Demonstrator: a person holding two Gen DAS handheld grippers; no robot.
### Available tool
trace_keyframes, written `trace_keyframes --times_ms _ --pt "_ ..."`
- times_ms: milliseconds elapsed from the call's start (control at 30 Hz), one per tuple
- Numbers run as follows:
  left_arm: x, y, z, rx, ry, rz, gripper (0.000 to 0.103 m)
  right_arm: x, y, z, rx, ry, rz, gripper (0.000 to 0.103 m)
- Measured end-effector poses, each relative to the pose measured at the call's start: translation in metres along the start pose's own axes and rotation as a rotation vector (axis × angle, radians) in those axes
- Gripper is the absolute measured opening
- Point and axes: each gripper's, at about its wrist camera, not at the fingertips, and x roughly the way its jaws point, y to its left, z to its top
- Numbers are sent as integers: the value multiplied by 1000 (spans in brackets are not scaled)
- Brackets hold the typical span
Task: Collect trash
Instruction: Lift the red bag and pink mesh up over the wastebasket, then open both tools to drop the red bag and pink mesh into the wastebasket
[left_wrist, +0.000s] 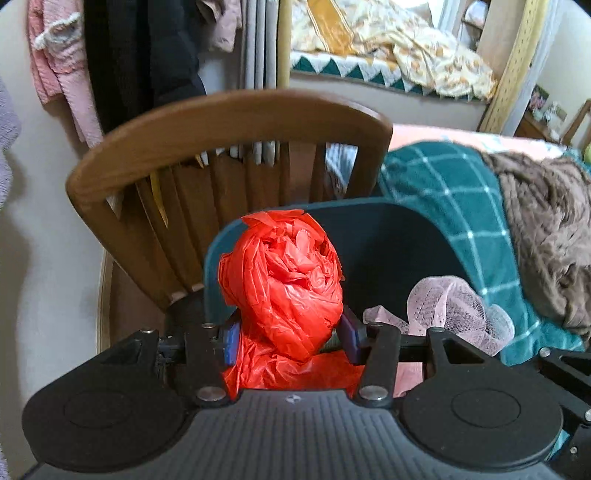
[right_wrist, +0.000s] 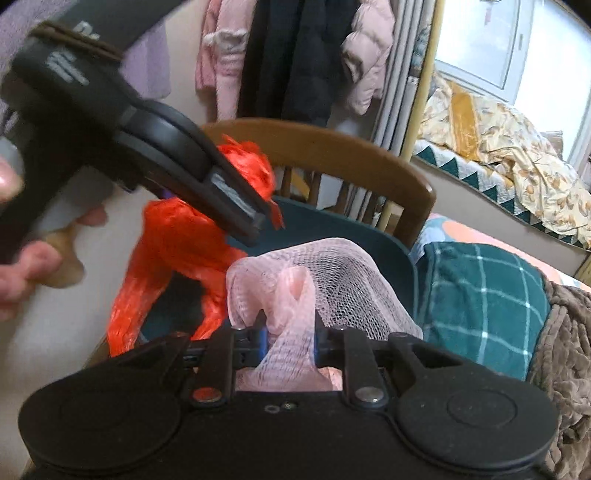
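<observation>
A dark teal bin (left_wrist: 388, 243) stands against the wooden chair (left_wrist: 229, 122), beside the checked blanket (left_wrist: 461, 206); its inside looks dark. Over its left rim, the left gripper (left_wrist: 288, 339) clamps a crumpled red plastic bag (left_wrist: 284, 273). Over the opening, the right gripper (right_wrist: 288, 339) pinches pink netting (right_wrist: 332, 280).

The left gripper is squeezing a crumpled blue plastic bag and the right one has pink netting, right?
Almost. The plastic bag in the left gripper is red-orange, not blue, as the left wrist view shows. The rest holds: the right gripper does pinch the pink netting.
</observation>
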Motion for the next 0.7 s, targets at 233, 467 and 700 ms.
trace_keyframes --times_ms 233,467,700 --pt "32 -3 -10 35 57 26 51 15 -3 -8 18 33 11 26" --pt "40 -9 -20 70 79 30 53 18 -8 -12 20 55 25 36" --pt "34 -14 -18 69 51 15 71 9 -8 -12 22 52 33 52"
